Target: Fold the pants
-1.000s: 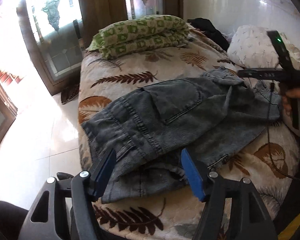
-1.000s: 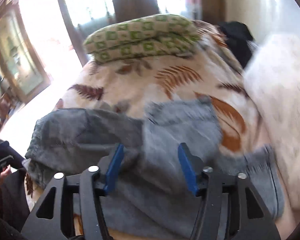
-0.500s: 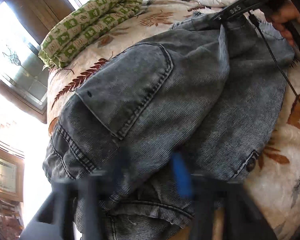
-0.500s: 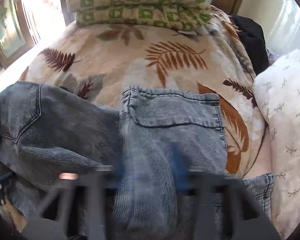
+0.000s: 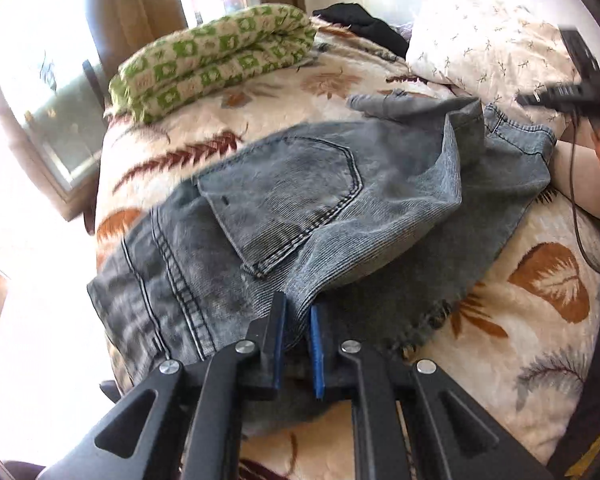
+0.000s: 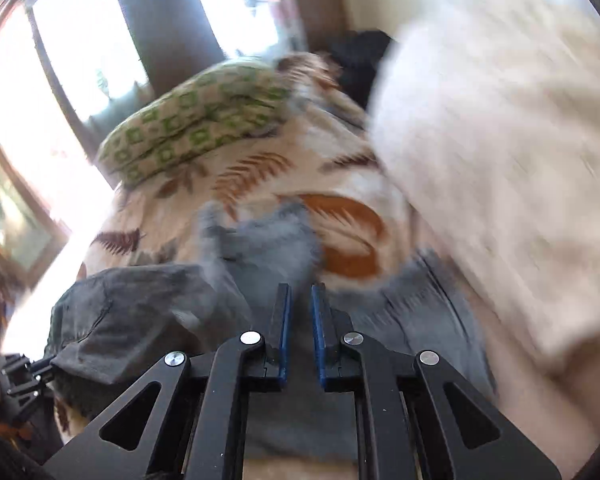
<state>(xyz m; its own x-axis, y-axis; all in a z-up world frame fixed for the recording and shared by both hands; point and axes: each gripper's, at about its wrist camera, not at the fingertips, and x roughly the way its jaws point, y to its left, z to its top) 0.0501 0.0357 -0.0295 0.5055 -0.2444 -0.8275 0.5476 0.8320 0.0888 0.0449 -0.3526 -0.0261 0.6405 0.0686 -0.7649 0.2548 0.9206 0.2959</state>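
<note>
Grey denim pants lie bunched on a leaf-print bed cover, back pocket up, one layer folded over the other. My left gripper is shut on a fold of the denim at the near edge. My right gripper is shut on the pants at their other end; this view is motion-blurred. The right gripper also shows in the left wrist view, at the far right, held by a hand.
A folded green-checked blanket lies at the head of the bed. A white patterned pillow and a black garment sit at the back right. Windows and bright floor lie to the left of the bed.
Both grippers were open a second ago, moved down onto the pants and closed on the denim. The right gripper is moving, blurring its view.
</note>
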